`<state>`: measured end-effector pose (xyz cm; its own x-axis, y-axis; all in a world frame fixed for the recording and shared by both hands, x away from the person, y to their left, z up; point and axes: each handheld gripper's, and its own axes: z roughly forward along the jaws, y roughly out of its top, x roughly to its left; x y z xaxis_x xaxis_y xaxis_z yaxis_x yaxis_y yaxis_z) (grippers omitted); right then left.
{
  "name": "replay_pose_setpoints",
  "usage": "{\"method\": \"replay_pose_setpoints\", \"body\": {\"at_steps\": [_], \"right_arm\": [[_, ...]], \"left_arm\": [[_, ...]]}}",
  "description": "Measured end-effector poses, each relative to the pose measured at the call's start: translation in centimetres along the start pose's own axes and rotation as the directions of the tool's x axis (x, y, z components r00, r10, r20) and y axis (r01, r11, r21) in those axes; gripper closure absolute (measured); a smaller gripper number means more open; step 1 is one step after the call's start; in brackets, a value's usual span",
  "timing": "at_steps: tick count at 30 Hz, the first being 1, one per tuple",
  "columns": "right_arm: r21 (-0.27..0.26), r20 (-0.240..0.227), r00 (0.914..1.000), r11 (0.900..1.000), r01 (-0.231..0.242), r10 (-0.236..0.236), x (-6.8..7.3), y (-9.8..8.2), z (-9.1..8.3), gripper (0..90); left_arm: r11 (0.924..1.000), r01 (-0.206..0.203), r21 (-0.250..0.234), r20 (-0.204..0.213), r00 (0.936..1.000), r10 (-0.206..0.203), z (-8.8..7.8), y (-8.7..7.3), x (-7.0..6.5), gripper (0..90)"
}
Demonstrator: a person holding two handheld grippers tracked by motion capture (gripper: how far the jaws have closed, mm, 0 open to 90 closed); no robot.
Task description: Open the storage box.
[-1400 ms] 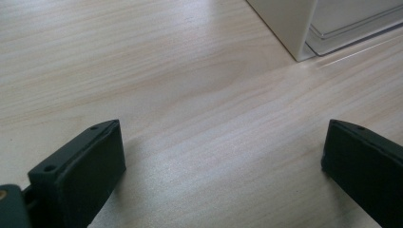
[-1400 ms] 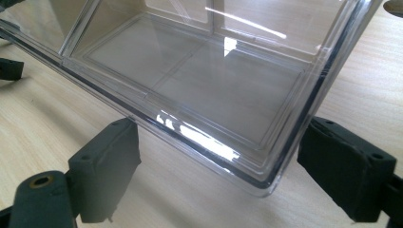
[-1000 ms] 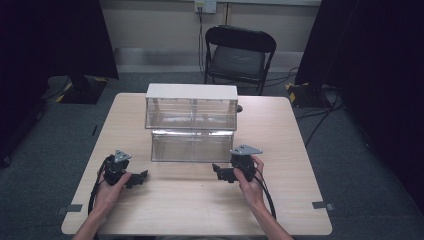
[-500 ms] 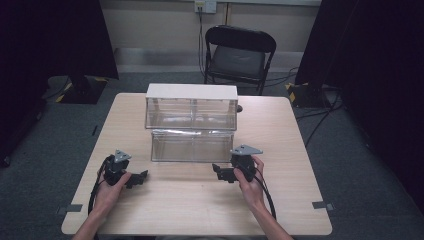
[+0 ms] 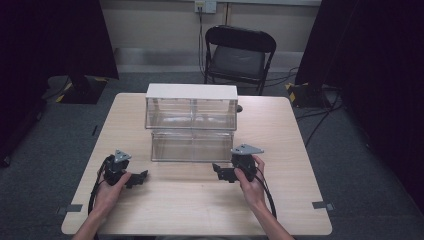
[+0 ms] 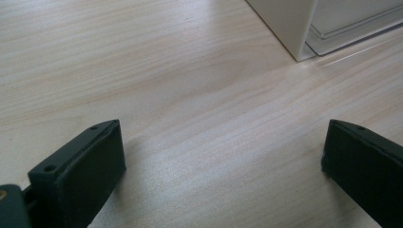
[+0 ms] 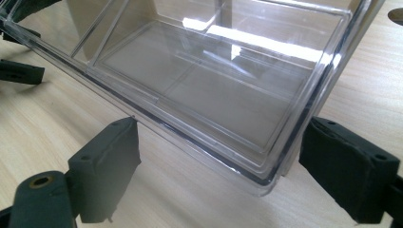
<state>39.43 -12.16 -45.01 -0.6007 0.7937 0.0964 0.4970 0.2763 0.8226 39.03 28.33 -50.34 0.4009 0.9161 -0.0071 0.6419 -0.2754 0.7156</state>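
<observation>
1. The tabletop [image 5: 200, 210] is carrying a clear two-tier drawer unit [image 5: 191, 122] at its middle, white-topped, with the lower drawer [image 5: 192, 146] sticking out toward the person.
2. The right gripper [image 5: 218, 170] is resting just in front of that drawer's right end, jaws spread wide and gripping nothing; in the right gripper view the drawer's clear front corner [image 7: 266, 175] is sitting between them.
3. The left gripper [image 5: 142, 176] is lying near the drawer's left corner, also wide open and empty, over bare wood.
4. To do this well, I'd judge the right gripper should be closing squarely on the drawer's front lip, not the slick corner, and moving it straight along its run while the left is steadying the unit.
</observation>
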Motion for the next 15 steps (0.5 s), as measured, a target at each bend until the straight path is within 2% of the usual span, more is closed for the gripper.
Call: {"method": "replay_pose_setpoints", "body": {"at_steps": [15], "right_arm": [[-0.01,-0.011,0.9999,1.0,-0.007,0.006,-0.04,0.36,-0.33,11.4]], "left_arm": [[1.0,0.0,0.0,0.0,1.0,0.0,0.0,0.0,0.0,0.0]]}}
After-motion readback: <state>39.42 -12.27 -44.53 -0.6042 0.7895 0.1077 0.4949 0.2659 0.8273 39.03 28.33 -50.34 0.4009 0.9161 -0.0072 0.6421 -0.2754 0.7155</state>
